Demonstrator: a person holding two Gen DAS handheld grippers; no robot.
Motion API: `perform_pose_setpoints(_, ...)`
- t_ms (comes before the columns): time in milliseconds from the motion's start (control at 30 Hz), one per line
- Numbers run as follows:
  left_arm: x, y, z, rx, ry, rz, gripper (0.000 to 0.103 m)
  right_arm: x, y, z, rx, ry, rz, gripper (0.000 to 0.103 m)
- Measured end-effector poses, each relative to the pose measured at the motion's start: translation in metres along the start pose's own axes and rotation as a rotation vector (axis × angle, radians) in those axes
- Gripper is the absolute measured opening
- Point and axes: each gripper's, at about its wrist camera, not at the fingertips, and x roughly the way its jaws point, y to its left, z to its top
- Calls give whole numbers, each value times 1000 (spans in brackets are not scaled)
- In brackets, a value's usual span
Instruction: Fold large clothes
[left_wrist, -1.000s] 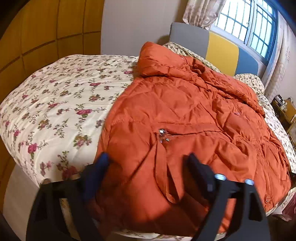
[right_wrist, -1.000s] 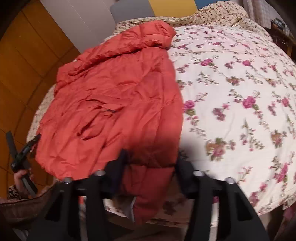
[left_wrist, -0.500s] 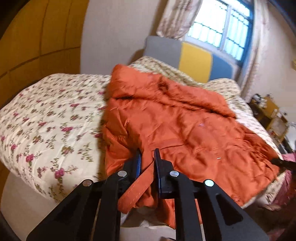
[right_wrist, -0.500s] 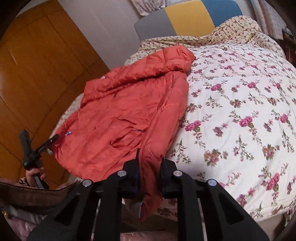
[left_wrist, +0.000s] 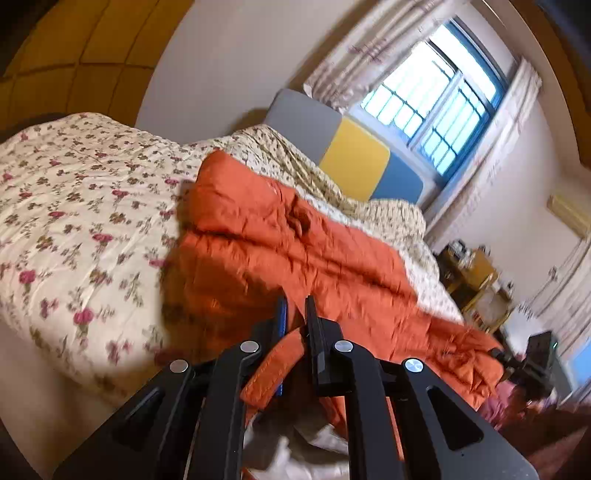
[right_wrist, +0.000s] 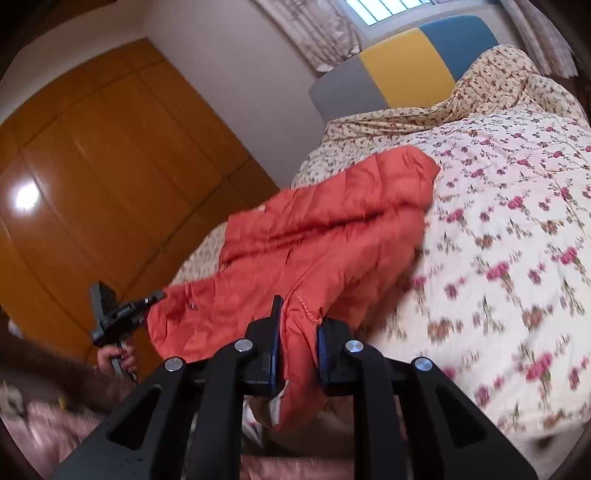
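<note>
The orange quilted padded jacket (left_wrist: 303, 254) is laid on the floral-print quilted bedspread (left_wrist: 74, 221), beside the bed's near edge. Its long axis runs from the hem at the near edge toward the grey, yellow and blue padded headboard (left_wrist: 351, 155), with the hood end pointing at the headboard. The left gripper (left_wrist: 295, 314) is clamped on one hem corner, a fold of orange fabric pinched between its jaws. The right gripper (right_wrist: 299, 325) is clenched on the other hem corner (right_wrist: 295, 332). The hem is raised off the bedspread at both grips.
</note>
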Motion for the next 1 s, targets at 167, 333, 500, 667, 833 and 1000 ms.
perform_pose_setpoints(167, 16, 4, 32, -24, -54, 12, 0, 26, -17, 38, 103, -59, -4, 15)
perform_pose_setpoints(333, 53, 23, 63, -80, -49, 69, 0, 56, -29, 78, 162, -84, -6, 15)
perform_pose_setpoints(500, 87, 38, 81, -111, -39, 99, 0, 94, -44, 116, 203, -84, -36, 15)
perform_pose_setpoints(667, 122, 51, 104, -156, -30, 116, 0, 139, -69, 149, 278, -72, -87, 15)
perform_pose_setpoints(833, 156, 67, 134, -217, -29, 153, 0, 179, -107, 172, 392, -67, -193, 15)
perform_pose_setpoints(1000, 182, 81, 162, -266, -25, 183, 0, 208, -143, 181, 506, -79, -207, 38)
